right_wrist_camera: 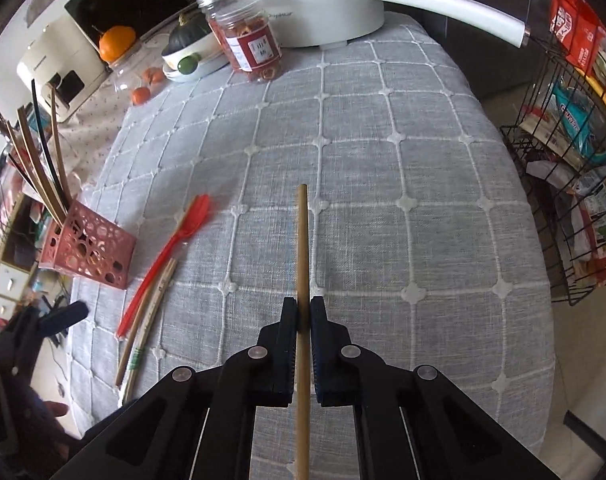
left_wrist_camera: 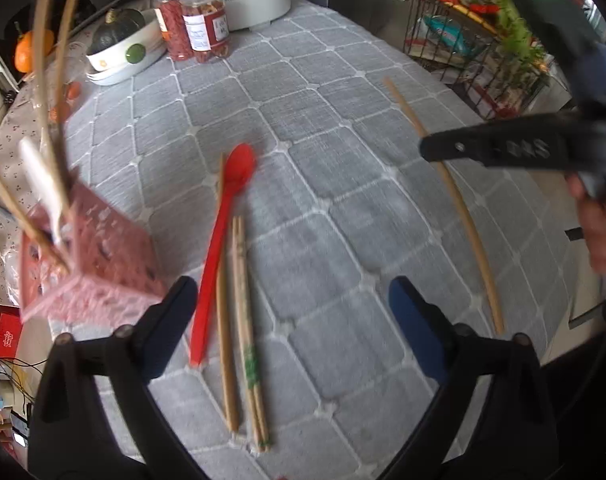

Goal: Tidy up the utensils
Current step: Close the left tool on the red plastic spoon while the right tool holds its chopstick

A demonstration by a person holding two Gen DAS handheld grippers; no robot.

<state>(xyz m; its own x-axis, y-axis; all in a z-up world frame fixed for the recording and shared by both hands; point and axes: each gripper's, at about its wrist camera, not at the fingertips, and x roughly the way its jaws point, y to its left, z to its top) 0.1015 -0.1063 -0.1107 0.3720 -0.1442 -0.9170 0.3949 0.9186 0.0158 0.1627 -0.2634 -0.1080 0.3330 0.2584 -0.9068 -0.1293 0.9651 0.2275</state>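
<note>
- Risk first: I hold the single chopstick [right_wrist_camera: 302,248] off-centre, with the long end sticking out ahead of my right gripper [right_wrist_camera: 303,312], so I judge it could pivot or slip between the pads if I swing it fast toward the pink holder [right_wrist_camera: 88,250].
- Second hazard: the pink holder stands at the edge of the grey cloth [right_wrist_camera: 383,160], with tall sticks already leaning out of it; a clumsy drop could knock it, or the chopstick could glance off the sticks.
- Third: my left gripper [left_wrist_camera: 291,312] comes down over the red spoon [left_wrist_camera: 223,236] and the loose chopsticks [left_wrist_camera: 243,320] that lie touching each other, so I may pinch the wrong one or two at once.
- Right gripper: jaws clamped on the chopstick, which runs straight ahead between them.
- Left gripper: jaws wide with nothing held; the spoon handle and chopsticks lie on the cloth between the two pads, nearer the left pad, not touched.
- Holder sits to the left of both grippers, near the left one.
</note>
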